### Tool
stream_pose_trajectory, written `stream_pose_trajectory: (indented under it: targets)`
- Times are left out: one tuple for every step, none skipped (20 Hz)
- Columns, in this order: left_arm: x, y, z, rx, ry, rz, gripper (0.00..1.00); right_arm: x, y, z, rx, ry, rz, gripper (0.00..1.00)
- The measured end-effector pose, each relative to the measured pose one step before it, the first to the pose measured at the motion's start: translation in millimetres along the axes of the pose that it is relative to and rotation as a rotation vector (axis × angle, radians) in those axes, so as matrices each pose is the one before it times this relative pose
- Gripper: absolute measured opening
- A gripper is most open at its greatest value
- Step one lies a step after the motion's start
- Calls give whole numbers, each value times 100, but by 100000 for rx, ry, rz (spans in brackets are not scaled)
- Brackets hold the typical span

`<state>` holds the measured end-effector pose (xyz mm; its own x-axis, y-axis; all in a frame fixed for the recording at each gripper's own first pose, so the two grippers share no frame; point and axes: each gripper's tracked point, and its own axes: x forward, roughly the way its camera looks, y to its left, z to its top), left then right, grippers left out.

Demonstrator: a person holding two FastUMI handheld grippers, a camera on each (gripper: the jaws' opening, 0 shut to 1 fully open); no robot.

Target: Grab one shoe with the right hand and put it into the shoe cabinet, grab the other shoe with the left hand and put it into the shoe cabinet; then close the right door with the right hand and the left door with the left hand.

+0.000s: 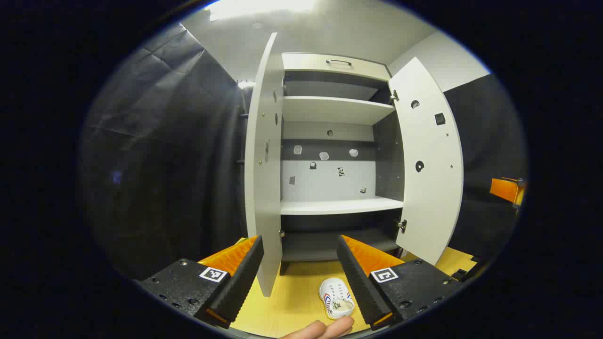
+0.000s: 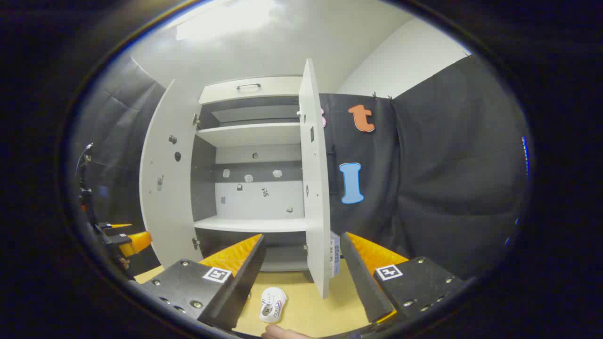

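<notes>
You are holding the left hand-held gripper (image 1: 299, 278) released, its fingers spread wide and grasping nothing, over the yellow floor (image 1: 292, 301). A white shoe (image 1: 336, 297) is lying on that floor just inside the gripper's right finger, near your fingertip (image 1: 325, 328) at the bottom edge. Your right hand-held gripper (image 2: 301, 278) is also hanging released and empty, and in the right gripper view a white shoe (image 2: 273, 298) is lying on the floor between its fingers, close to the left one.

Farther on, the shoe cabinet (image 1: 330, 155) is standing with both doors swung open: in the left gripper view the left door (image 1: 264, 174) is showing nearly edge-on and the right door (image 1: 431, 160) is angling outward. Its shelves (image 1: 339, 205) are sitting bare of shoes. Behind it, the black cloth wall (image 2: 447, 179) is hanging in folds. At the far right of the left gripper view an orange part (image 1: 505, 188) of the other gripper is peeking in.
</notes>
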<state>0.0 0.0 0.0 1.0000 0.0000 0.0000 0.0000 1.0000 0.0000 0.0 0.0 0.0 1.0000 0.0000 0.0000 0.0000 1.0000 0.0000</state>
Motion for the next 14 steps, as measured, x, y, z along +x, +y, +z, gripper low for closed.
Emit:
stream_pose_trajectory:
  targets:
    - [17,-118,477,-419,-644,-657,91,107,-490,-112,84,179,-1406,96]
    - [43,-314,416,488,-767,-1148,95,150,-324,22,-29,300,-946,95]
    - [58,-276,377,900,-517,-1459,95,43,-192,6,-247,421,-712,96]
    - [-174,-154,414,387,-593,-880,95,-94,149,-204,-330,-45,-481,96]
    - [-35,-179,516,316,-1157,-325,91,14,-119,31,-445,-25,-466,93]
    - [82,-117,323,29,-503,-59,95,178,-183,-66,-306,6,-181,96]
    - [-24,-145,259,-17,-159,-215,95,-21,-54,70,-16,-26,290,95]
    - [-79,-72,225,-535,-294,-135,95,232,83,62,-65,3,24,95]
    - [-105,-27,222,-555,-235,-19,95,64,-32,18,-395,-90,-389,95]
    - [-100,38,92,-791,-603,166,95,-66,-180,23,-948,-464,-331,96]
    - [-80,62,138,-746,-337,81,95,-39,-167,-58,-1269,-595,-299,93]
    - [-188,-80,-67,-677,-297,-475,95,37,-83,-66,-1055,-297,-610,93]
    - [-144,-151,-117,-424,152,-697,95,-41,104,-152,-495,86,-105,96]
    - [-110,-245,-222,-405,84,-1241,95,21,312,-239,469,357,801,93]
